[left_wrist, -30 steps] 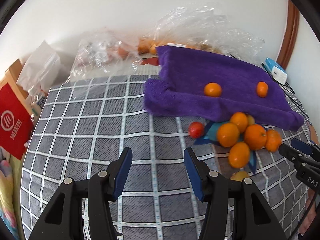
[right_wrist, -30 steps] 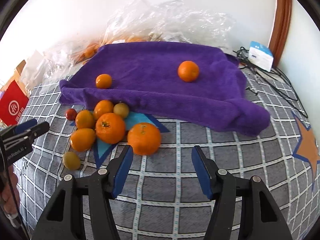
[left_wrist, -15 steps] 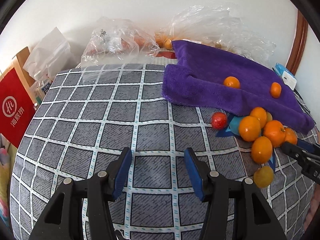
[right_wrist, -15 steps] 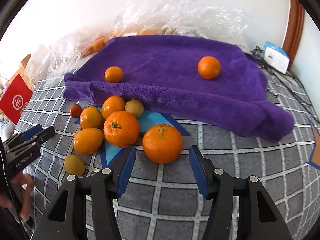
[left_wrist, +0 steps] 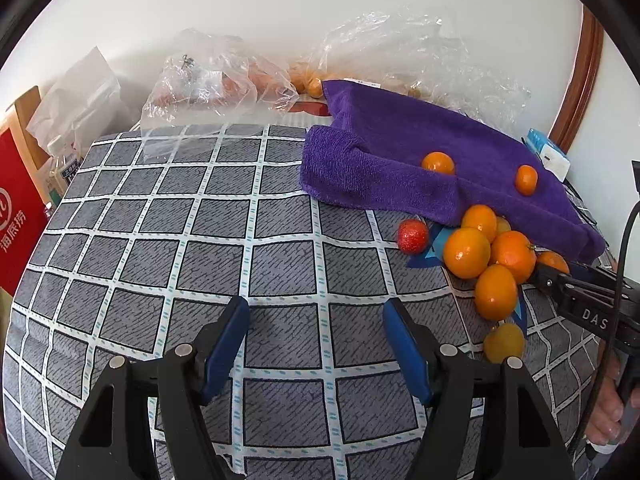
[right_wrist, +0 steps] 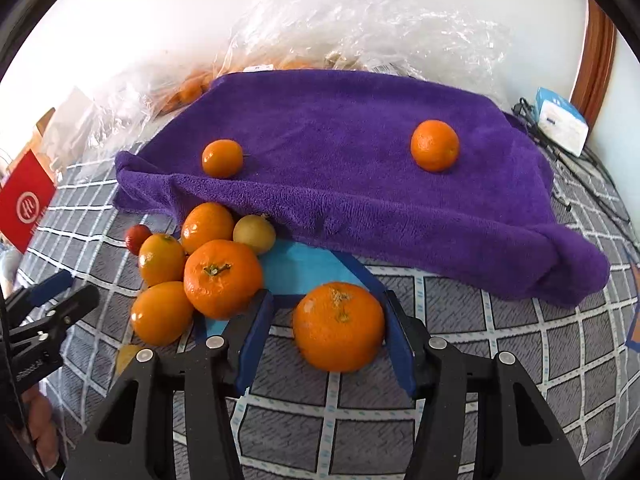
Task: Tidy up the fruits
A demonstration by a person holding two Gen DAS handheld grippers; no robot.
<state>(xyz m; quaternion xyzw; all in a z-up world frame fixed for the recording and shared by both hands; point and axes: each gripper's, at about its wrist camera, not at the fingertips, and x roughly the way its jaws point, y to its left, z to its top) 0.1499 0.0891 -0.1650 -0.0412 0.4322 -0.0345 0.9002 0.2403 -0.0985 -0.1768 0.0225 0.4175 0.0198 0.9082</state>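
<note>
My right gripper straddles a large orange on the checked cloth. Its jaws are closing: the right pad is at the peel, while a gap remains on the left. Just left lies a pile of oranges with a yellowish fruit and a small red fruit. Behind, a purple towel carries two oranges. My left gripper hangs over bare checked cloth with its jaws opening and nothing between them. The pile lies to its right.
Clear plastic bags with more fruit line the wall behind the towel. A red box stands at the left edge. A white and blue box and cables lie at the far right. A hand holds the right gripper's handle.
My right gripper has come forward and down over the large orange, and its jaws have narrowed. My left gripper's jaws have widened, and its view has swung left, away from the pile.
</note>
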